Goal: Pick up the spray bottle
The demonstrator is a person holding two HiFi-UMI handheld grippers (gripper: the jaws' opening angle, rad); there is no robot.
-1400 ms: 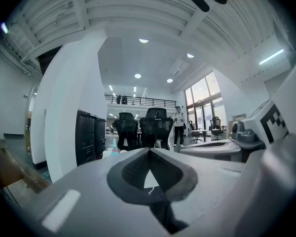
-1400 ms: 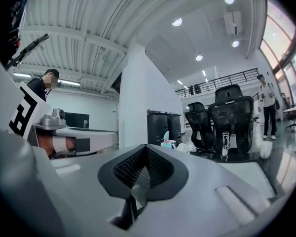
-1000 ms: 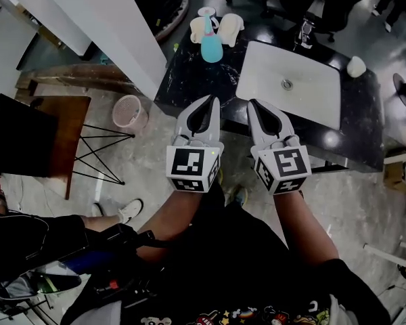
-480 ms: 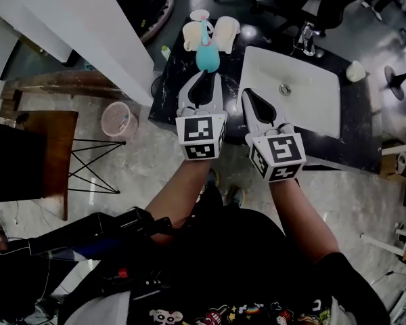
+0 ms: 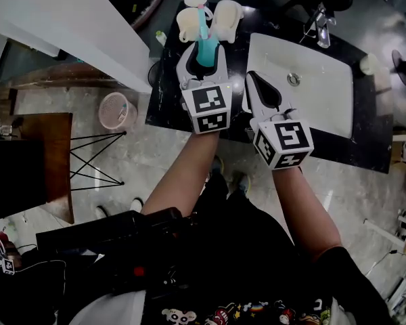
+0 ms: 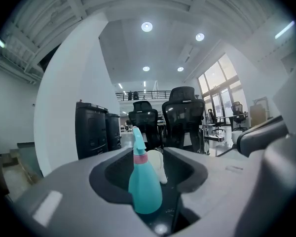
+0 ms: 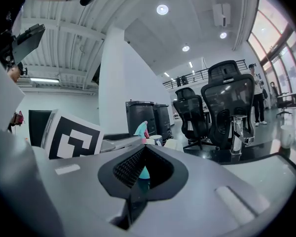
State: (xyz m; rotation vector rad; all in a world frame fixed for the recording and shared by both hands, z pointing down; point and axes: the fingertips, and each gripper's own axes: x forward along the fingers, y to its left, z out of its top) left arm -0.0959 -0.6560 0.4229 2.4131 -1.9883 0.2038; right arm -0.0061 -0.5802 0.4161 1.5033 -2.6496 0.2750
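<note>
A teal spray bottle (image 5: 204,45) with a pink collar stands upright on the black counter (image 5: 168,87). My left gripper (image 5: 204,57) is open, one jaw on each side of the bottle. In the left gripper view the bottle (image 6: 144,189) sits in the hollow of the left gripper (image 6: 148,153), and neither jaw touches it. My right gripper (image 5: 253,80) hovers to the right at the sink's near left corner, shut and holding nothing. In the right gripper view the jaw tips of the right gripper (image 7: 143,149) meet, and the bottle's nozzle (image 7: 140,128) shows beyond them.
Three white cups (image 5: 227,19) stand just behind the bottle at the counter's far end. A white sink basin (image 5: 311,93) with a faucet (image 5: 322,30) fills the counter's right half. A white wall (image 5: 61,19) and a pink bin (image 5: 116,110) lie to the left, on the floor side.
My left gripper has moved forward over the counter until the bottle stands between its jaws. The right gripper came forward a little beside it.
</note>
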